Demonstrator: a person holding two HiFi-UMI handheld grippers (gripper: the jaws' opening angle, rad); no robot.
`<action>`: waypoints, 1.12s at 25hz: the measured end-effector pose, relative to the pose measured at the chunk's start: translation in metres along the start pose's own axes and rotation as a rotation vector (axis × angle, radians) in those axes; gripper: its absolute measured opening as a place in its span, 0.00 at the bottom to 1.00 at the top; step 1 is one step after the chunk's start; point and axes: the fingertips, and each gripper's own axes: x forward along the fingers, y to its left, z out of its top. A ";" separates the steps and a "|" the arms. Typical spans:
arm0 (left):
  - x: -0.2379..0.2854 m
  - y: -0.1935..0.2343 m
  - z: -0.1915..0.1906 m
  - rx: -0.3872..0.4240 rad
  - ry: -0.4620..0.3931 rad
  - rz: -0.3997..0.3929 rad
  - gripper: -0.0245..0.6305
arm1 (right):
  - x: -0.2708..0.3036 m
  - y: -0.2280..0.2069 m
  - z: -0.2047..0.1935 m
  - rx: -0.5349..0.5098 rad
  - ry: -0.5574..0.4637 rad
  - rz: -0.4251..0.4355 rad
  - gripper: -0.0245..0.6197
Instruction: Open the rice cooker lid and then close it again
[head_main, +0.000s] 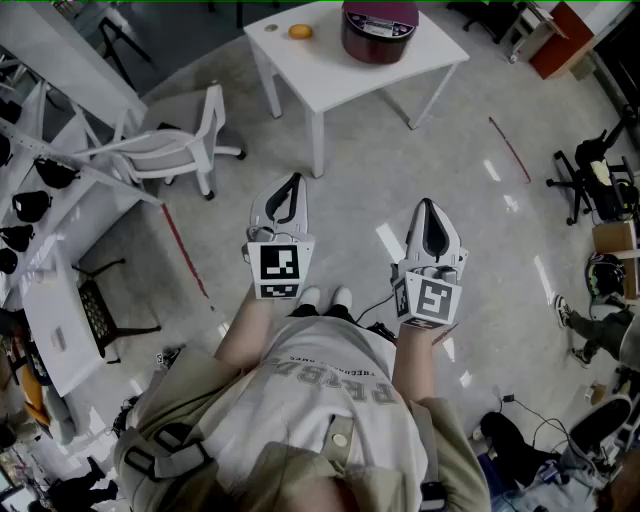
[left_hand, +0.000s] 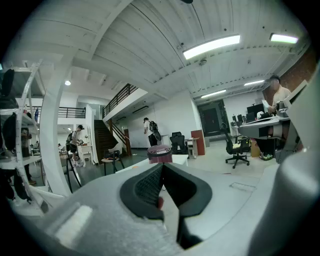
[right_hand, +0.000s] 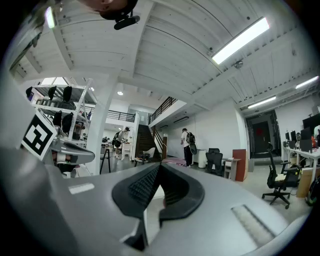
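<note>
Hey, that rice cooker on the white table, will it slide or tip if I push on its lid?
Probably not tip: the rice cooker looks squat and wide. It may slide, since the table top looks smooth.

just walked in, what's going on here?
A person stands on the open floor with a two-jaw gripper in each hand. The left gripper and the right gripper are both shut and empty, and both point toward the white table ahead. The rice cooker sits on that table with its lid down, beside a small orange object. Both grippers are well short of it, so nothing is being handled right now.
</note>
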 end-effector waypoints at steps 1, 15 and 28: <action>0.000 -0.001 -0.001 0.001 0.000 0.000 0.05 | 0.000 0.000 -0.001 -0.001 0.000 0.002 0.04; -0.003 0.000 -0.006 0.003 0.018 0.005 0.05 | 0.000 0.009 -0.007 0.001 0.018 0.030 0.04; 0.003 -0.003 -0.005 -0.023 0.021 0.027 0.05 | 0.001 -0.005 -0.008 0.165 -0.030 0.073 0.06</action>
